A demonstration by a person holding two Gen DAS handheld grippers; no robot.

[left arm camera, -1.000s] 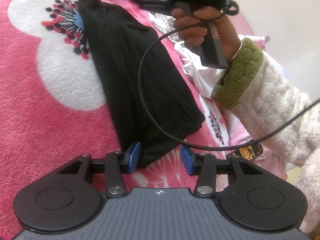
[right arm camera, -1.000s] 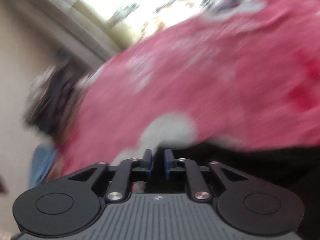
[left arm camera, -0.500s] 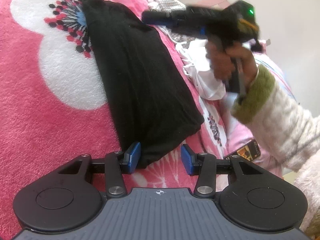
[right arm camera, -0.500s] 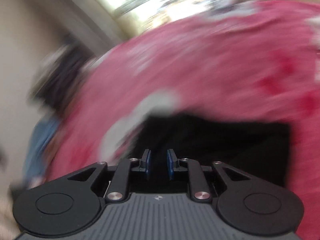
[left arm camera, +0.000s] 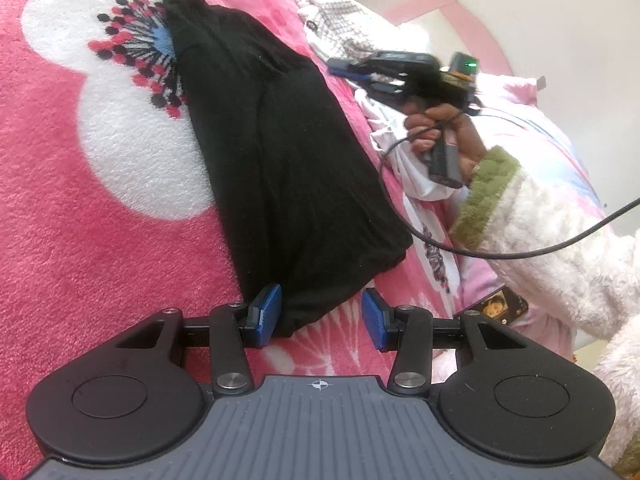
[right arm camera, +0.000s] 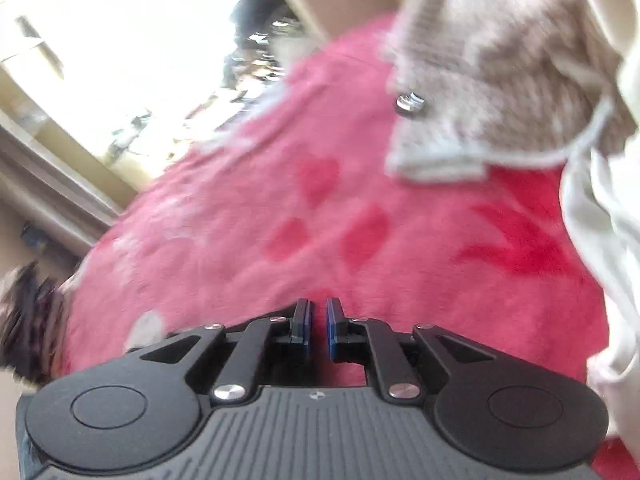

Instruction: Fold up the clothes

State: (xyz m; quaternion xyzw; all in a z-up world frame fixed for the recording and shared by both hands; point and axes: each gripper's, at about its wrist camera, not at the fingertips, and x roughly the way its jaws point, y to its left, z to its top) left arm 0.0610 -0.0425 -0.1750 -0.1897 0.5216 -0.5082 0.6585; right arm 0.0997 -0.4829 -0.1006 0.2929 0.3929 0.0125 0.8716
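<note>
The black garment (left arm camera: 280, 152) lies on the pink blanket (left arm camera: 80, 240) as a long narrow strip, running from about eleven o'clock down to six in the left wrist view, its sides apparently already brought in. The left tongs (left arm camera: 320, 316) stand wide apart around its near end, gripping nothing, one blue pad (left arm camera: 266, 312) just touching the cloth. The right tongs (right arm camera: 316, 326), held up at two o'clock beside the strip, are nearly closed with nothing between them (a thin gap shows). At one o'clock a knitted piece (left arm camera: 340, 24) and a white shirt (left arm camera: 404, 160) lie rumpled. I'd judge the black one is partly folded, lengthwise done, crosswise perhaps left; the other two look unfolded.
</note>
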